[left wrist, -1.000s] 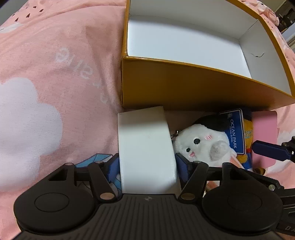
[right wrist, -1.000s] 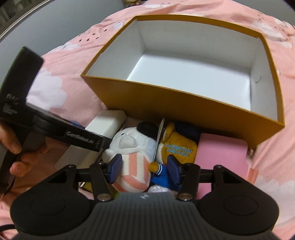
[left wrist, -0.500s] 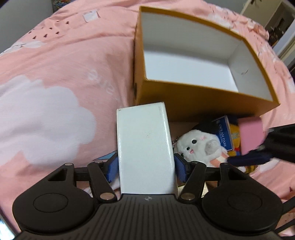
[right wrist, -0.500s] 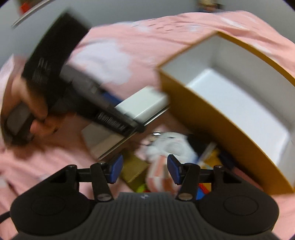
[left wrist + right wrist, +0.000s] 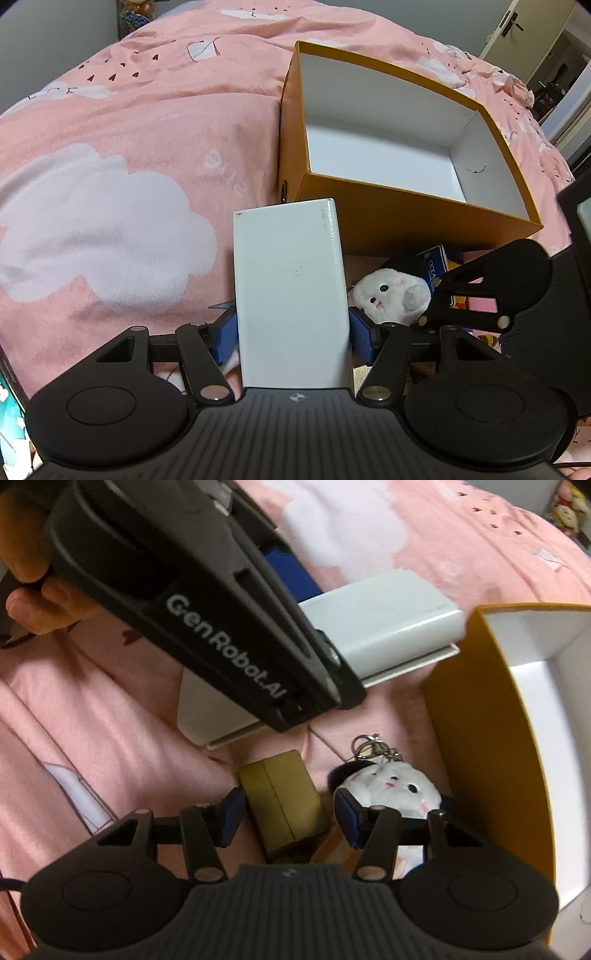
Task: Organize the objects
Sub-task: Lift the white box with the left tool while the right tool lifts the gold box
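Observation:
My left gripper [image 5: 293, 338] is shut on a white rectangular box [image 5: 290, 291] and holds it lifted, in front of the near wall of an open orange box [image 5: 402, 225] with a white, bare inside. The white box also shows in the right wrist view [image 5: 384, 624], under the left gripper's black body [image 5: 207, 602]. My right gripper [image 5: 290, 821] is open, its fingers on either side of a small gold box [image 5: 282, 801] that lies on the bedspread. A white plush keychain [image 5: 391, 788] lies just right of it, next to the orange box [image 5: 491, 746].
A pink bedspread [image 5: 129, 177] with white clouds covers the bed. By the plush [image 5: 388, 295] lie a blue Ocean Park tag [image 5: 436, 264] and a pink item [image 5: 480, 304], partly behind the right gripper's body [image 5: 509, 288]. A doorway is at the far right.
My left gripper has lifted the white box higher and pulled back from the orange box. My right gripper has swung left, from over the plush toys to over the gold box.

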The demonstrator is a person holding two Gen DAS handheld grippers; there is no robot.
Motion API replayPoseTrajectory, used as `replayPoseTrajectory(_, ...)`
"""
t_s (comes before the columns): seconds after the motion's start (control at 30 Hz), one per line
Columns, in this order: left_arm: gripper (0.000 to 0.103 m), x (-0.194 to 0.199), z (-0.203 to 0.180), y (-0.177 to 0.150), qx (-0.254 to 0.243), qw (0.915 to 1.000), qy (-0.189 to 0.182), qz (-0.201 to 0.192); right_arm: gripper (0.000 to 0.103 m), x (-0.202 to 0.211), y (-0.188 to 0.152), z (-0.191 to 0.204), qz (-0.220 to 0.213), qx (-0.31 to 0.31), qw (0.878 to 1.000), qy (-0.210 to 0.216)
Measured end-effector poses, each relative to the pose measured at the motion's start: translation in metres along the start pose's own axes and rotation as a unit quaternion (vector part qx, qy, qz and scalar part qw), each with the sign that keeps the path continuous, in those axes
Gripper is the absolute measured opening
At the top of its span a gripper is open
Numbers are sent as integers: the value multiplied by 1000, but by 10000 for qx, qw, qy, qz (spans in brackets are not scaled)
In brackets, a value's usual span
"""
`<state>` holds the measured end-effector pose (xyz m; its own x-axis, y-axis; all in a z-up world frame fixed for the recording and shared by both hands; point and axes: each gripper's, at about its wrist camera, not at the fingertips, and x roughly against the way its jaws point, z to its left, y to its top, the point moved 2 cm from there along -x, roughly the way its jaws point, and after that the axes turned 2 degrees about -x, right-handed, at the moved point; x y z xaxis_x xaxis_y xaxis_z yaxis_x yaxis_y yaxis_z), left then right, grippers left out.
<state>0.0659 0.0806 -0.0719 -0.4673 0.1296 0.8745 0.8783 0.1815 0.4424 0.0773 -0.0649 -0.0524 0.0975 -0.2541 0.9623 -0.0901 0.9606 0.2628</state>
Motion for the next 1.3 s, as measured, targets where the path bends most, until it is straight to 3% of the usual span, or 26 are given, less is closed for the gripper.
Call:
replayPoseTrajectory(0.33,70,4,4,-5,155,9996,-134,-190,54,-22,0,-10,379,47,9991,189)
replayPoseTrajectory(0.5,70,12,6,-6,171,9991,-174,-353,52,-10,-8,-7,342,179,9993,-15)
replayPoseTrajectory(0.8,70,46,-6,3,112,9950,-287,-946,52,55,-27,-11,-317,65,9989,-324)
replayPoseTrajectory(0.97,70,62,-17,19,-20,9911,-320,-1294,52,94,-42,-23,-744,-210,9941,-759)
replayPoseTrajectory(1.3,70,78,-53,67,-466,9820,-444,-1776,50,173,-73,-76,-1350,-814,9695,-1877)
